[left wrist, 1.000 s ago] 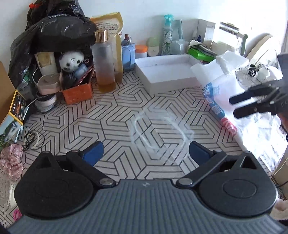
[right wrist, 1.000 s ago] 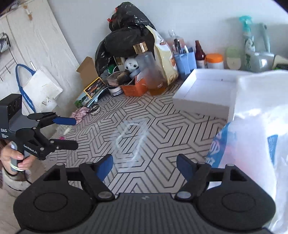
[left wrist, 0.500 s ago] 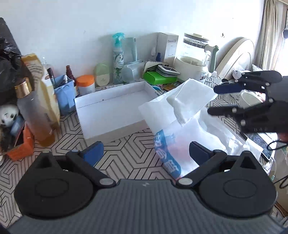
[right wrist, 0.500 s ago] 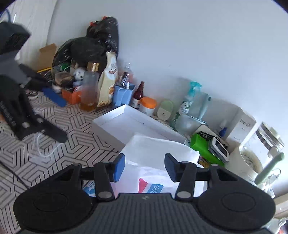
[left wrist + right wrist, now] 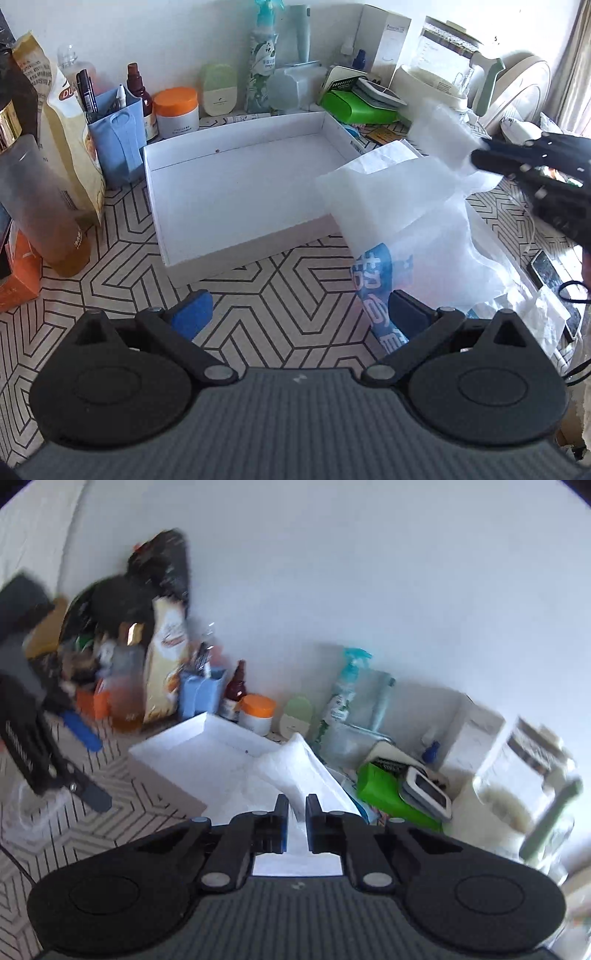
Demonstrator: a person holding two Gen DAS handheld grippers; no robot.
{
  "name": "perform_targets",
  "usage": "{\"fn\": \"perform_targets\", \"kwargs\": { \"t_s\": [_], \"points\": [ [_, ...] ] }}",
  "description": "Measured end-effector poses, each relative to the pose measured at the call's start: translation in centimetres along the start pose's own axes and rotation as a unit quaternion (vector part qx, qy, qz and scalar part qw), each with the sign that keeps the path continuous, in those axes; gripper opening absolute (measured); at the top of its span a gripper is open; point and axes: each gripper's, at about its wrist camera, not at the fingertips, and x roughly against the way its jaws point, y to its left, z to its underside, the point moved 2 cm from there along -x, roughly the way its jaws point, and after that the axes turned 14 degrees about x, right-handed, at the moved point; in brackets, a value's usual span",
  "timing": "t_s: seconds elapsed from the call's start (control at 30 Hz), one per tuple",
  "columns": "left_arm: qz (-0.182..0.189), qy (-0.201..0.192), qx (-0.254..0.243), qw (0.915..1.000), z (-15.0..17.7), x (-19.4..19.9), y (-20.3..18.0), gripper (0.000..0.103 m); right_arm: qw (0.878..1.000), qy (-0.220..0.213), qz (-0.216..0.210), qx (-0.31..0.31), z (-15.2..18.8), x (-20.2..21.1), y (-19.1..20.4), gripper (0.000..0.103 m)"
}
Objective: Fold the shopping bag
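The white plastic shopping bag (image 5: pixel 406 206) with blue print lies crumpled on the patterned table (image 5: pixel 280 295), right of a white box. Its upper flap is lifted toward the right. My right gripper (image 5: pixel 480 155) has that flap between its fingers. In the right wrist view the jaws of my right gripper (image 5: pixel 295 814) are closing, with the bag (image 5: pixel 299 771) pinched between the blue pads. My left gripper (image 5: pixel 299 314) hovers open over the table. Its right pad is near the bag's printed lower edge, and nothing is between its fingers. The left gripper (image 5: pixel 86 764) also shows blurred in the right wrist view.
A shallow white box (image 5: pixel 240 184) sits left of the bag. Bottles, a blue pen holder (image 5: pixel 114 144), an orange-lidded jar (image 5: pixel 177 110) and a green case (image 5: pixel 354 105) line the wall. A phone (image 5: pixel 550 273) and cable lie at the right edge.
My right gripper's jaws went from wide to nearly together on the bag's flap, and it tipped upward. My left gripper swung right, from the bare table to the box and bag.
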Motion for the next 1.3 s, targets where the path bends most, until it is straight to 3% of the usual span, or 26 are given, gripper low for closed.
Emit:
{"fn": "perform_targets", "kwargs": {
  "t_s": [0.1, 0.13, 0.27, 0.3, 0.33, 0.4, 0.47, 0.57, 0.67, 0.73, 0.8, 0.9, 1.07, 1.13, 1.17, 1.23, 1.27, 1.3],
  "points": [
    [-0.002, 0.014, -0.012, 0.9998, -0.1, -0.8, -0.2, 0.103, 0.996, 0.018, -0.002, -0.089, 2.0, -0.1, -4.6, 0.014],
    [0.006, 0.018, -0.014, 0.9997, -0.2, -1.0, -0.4, 0.103, 0.994, 0.027, 0.000, -0.108, 2.6, -0.4, -5.8, 0.020],
    [0.045, 0.022, -0.010, 0.9987, -1.1, -1.1, -1.3, 0.103, 0.986, 0.071, 0.005, -0.153, 4.8, -2.5, -9.9, 0.031],
    [0.044, 0.018, -0.014, 0.9988, -1.4, -1.0, -1.7, 0.103, 0.984, 0.077, 0.011, -0.160, 5.2, -2.6, -10.6, 0.043],
    [0.042, 0.015, -0.018, 0.9989, -1.6, -1.0, -2.0, 0.103, 0.982, 0.084, 0.022, -0.168, 5.7, -2.4, -11.0, 0.063],
    [0.035, 0.011, -0.029, 0.9989, -2.0, -1.1, -2.5, 0.103, 0.977, 0.090, 0.054, -0.186, 6.8, -1.1, -11.6, 0.072],
    [0.032, 0.006, -0.035, 0.9988, -2.4, -1.3, -2.9, 0.103, 0.975, 0.093, 0.071, -0.189, 8.1, 0.7, -11.5, 0.072],
    [0.040, 0.002, -0.029, 0.9988, -3.3, -2.2, -2.9, 0.103, 0.978, 0.077, 0.064, -0.185, 9.5, 3.7, -10.1, 0.072],
    [0.050, 0.007, -0.019, 0.9985, -4.1, -3.7, -2.7, 0.103, 0.986, 0.053, 0.025, -0.154, 9.2, 6.1, -6.3, 0.072],
    [0.057, 0.008, -0.013, 0.9983, -4.6, -4.9, -2.7, 0.103, 0.989, 0.019, -0.054, -0.133, 8.5, 7.3, -3.0, 0.072],
    [0.069, 0.005, -0.008, 0.9976, -5.1, -5.5, -2.9, 0.103, 0.982, 0.011, -0.140, -0.123, 8.1, 6.5, -0.5, 0.072],
    [0.086, -0.001, -0.007, 0.9962, -5.8, -6.2, -3.2, 0.103, 0.970, 0.034, -0.207, -0.119, 8.2, 3.7, 2.8, 0.070],
    [0.089, 0.015, -0.027, 0.9955, -5.8, -8.0, -4.2, 0.103, 0.955, 0.073, -0.214, -0.193, 10.0, -1.6, 2.9, 0.052],
    [0.102, 0.023, -0.019, 0.9943, -5.7, -8.8, -4.0, 0.103, 0.950, 0.079, -0.223, -0.204, 10.2, -2.5, 2.8, 0.041],
    [0.110, 0.023, -0.011, 0.9936, -5.7, -9.1, -3.8, 0.101, 0.948, 0.084, -0.226, -0.209, 10.2, -3.1, 2.7, 0.041],
    [0.122, 0.023, 0.000, 0.9923, -5.7, -9.5, -3.5, 0.083, 0.944, 0.096, -0.231, -0.217, 10.4, -4.4, 2.6, 0.041],
    [0.122, 0.025, 0.002, 0.9922, -5.8, -9.7, -3.4, 0.047, 0.945, 0.106, -0.227, -0.210, 10.5, -4.9, 2.8, 0.041],
    [0.117, 0.024, -0.003, 0.9928, -5.9, -9.8, -3.4, 0.032, 0.947, 0.112, -0.224, -0.203, 10.7, -5.3, 3.0, 0.041]
  ]
}}
